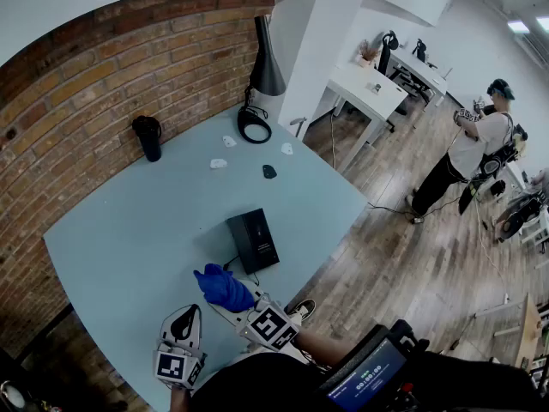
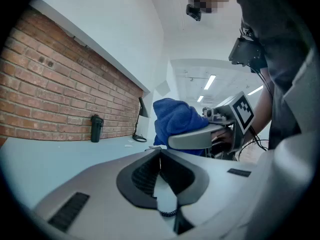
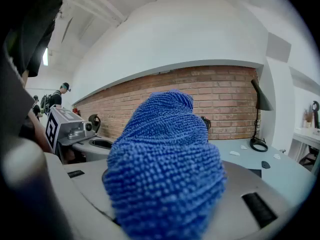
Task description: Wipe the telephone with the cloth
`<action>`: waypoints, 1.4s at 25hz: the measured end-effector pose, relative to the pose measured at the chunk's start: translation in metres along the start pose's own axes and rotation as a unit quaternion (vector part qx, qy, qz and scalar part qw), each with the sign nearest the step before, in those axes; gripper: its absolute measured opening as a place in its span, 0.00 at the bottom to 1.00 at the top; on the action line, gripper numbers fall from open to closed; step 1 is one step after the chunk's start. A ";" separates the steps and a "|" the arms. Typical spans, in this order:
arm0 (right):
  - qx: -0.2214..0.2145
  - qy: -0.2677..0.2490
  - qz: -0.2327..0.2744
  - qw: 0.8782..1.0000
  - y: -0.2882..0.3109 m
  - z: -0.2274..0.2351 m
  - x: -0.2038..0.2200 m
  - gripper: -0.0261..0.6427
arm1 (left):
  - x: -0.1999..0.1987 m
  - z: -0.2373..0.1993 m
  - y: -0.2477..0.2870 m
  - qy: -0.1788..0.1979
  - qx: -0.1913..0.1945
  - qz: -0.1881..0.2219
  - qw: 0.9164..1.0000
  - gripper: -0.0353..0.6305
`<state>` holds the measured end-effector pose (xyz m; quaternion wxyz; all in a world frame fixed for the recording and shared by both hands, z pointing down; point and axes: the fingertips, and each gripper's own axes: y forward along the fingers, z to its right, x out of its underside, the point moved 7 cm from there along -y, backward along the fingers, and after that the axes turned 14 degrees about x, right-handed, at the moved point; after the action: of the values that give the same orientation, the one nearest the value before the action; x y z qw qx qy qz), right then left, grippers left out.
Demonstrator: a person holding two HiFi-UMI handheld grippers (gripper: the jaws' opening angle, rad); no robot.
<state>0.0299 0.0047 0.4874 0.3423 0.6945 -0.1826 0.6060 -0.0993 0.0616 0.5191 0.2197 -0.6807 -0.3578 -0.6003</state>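
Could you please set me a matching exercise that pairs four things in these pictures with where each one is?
1. blue microfibre cloth
2. black box-shaped telephone
3. black cone-shaded desk lamp
4. dark cylindrical flask

A. far corner, beside the white pillar
B. clamped by the right gripper
C. table's left side, by the brick wall
D. middle of the pale blue table

Pairs: 1-B, 2-D, 3-A, 4-C.

A red brick wall (image 1: 103,75) runs behind the pale blue table (image 1: 129,230); a white pillar (image 1: 322,41) stands beside it; wooden floor (image 1: 412,264) stretches to white desks (image 1: 369,88) (ceiling strip lights (image 2: 210,81) glow overhead).
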 end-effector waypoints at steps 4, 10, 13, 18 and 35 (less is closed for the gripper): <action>0.002 -0.002 -0.001 1.000 0.002 -0.001 0.001 0.29 | -0.001 -0.005 0.000 -0.004 -0.002 0.005 1.000 0.08; -0.017 0.026 -0.002 0.999 0.001 -0.002 0.002 0.31 | -0.001 -0.003 -0.001 -0.003 0.002 -0.003 1.000 0.08; -0.008 0.029 -0.006 1.000 0.001 0.004 0.004 0.31 | 0.001 -0.002 0.000 -0.006 0.003 0.001 1.000 0.08; 0.011 0.048 -0.014 0.999 0.004 0.031 0.005 0.31 | 0.001 -0.002 0.002 -0.012 0.002 0.010 1.000 0.08; 0.044 -0.112 -0.139 0.983 0.044 0.130 0.003 0.32 | 0.002 -0.011 0.002 -0.026 -0.011 0.015 0.999 0.08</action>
<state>0.0944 -0.1158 0.4974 0.3695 0.7910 -0.0951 0.4783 -0.1051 0.0532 0.5237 0.2116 -0.7038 -0.3468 -0.5828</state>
